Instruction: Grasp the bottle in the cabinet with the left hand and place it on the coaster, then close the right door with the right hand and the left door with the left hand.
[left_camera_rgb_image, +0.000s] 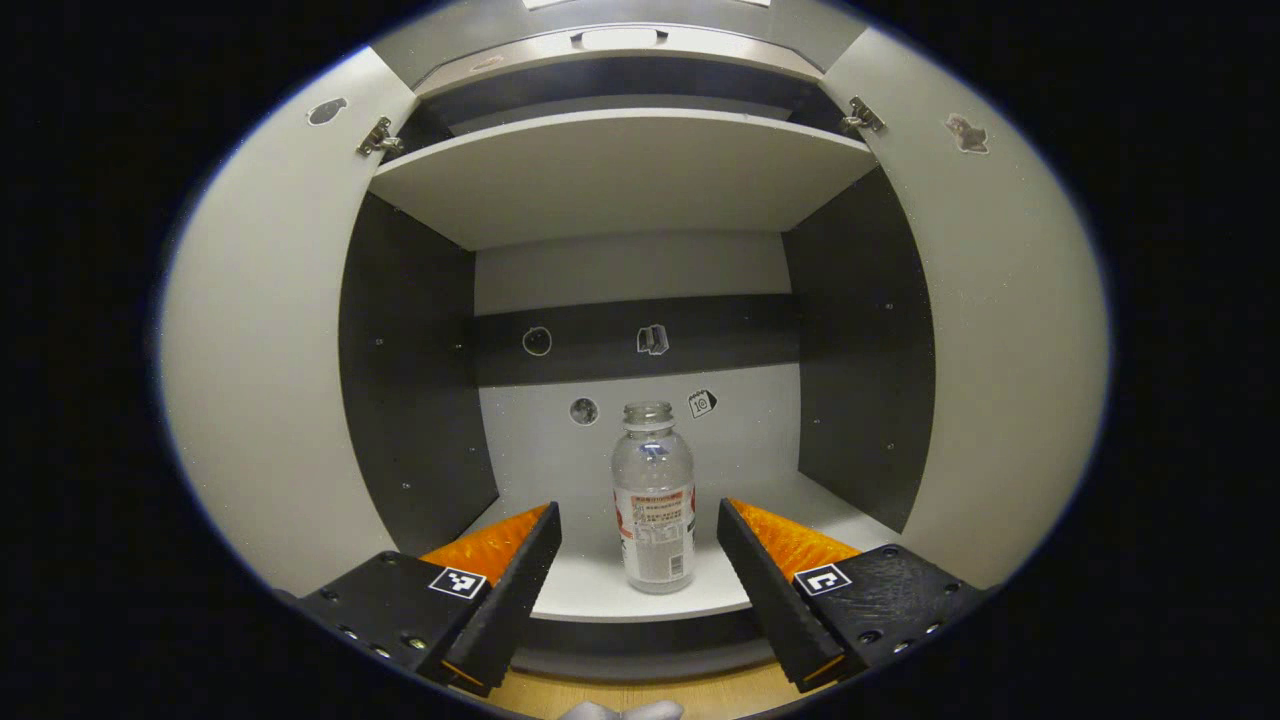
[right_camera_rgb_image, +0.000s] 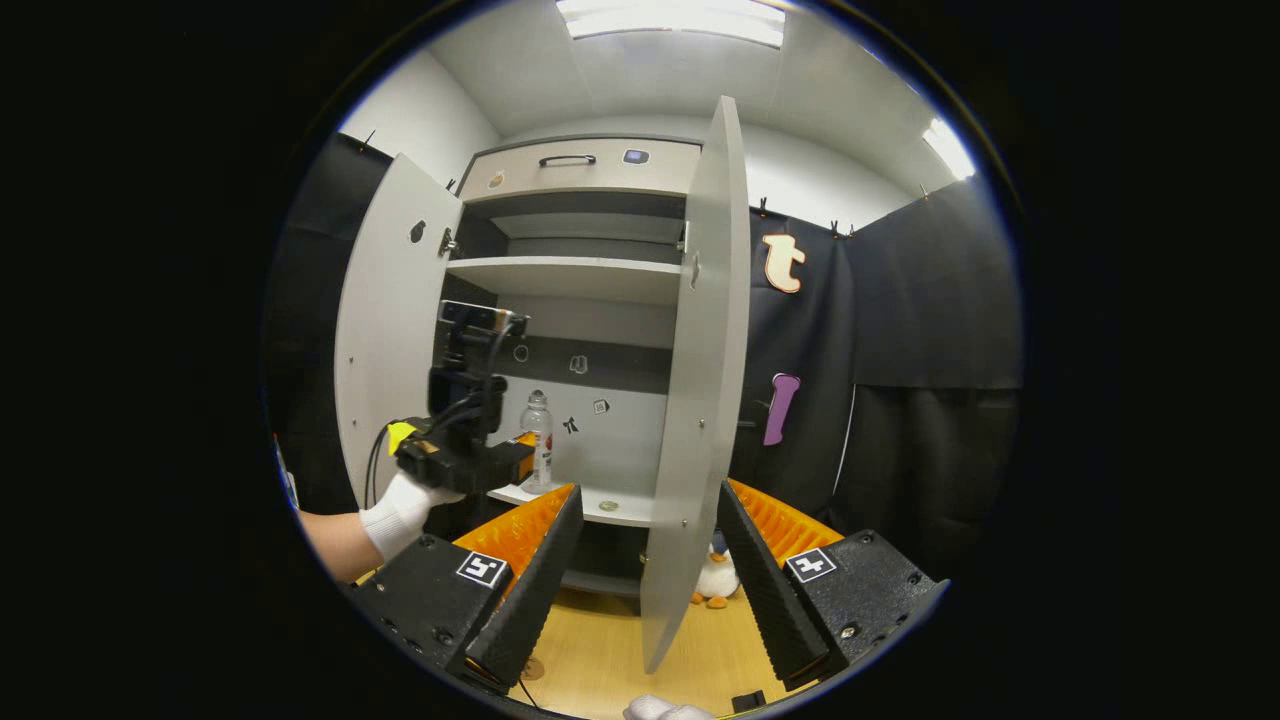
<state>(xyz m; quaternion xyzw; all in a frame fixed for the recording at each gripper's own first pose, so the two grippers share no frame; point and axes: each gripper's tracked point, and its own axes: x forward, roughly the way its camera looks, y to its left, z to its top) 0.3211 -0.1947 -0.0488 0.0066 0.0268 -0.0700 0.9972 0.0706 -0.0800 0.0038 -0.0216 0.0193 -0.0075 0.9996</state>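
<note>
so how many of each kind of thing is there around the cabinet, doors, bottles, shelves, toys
doors: 2, left door and right door, both open
bottles: 1, bottle upright on the lower shelf
shelves: 2, lower shelf and upper shelf
toys: 1, plush toy on the floor
total: 6

One bottle stands in one cabinet, which has two open doors, the left door and the right door, and two hinges at the top, one on each side. Above them sits one drawer with one handle. Two grippers are counted, the left gripper and the right gripper, along with one plush toy on the floor.
</note>
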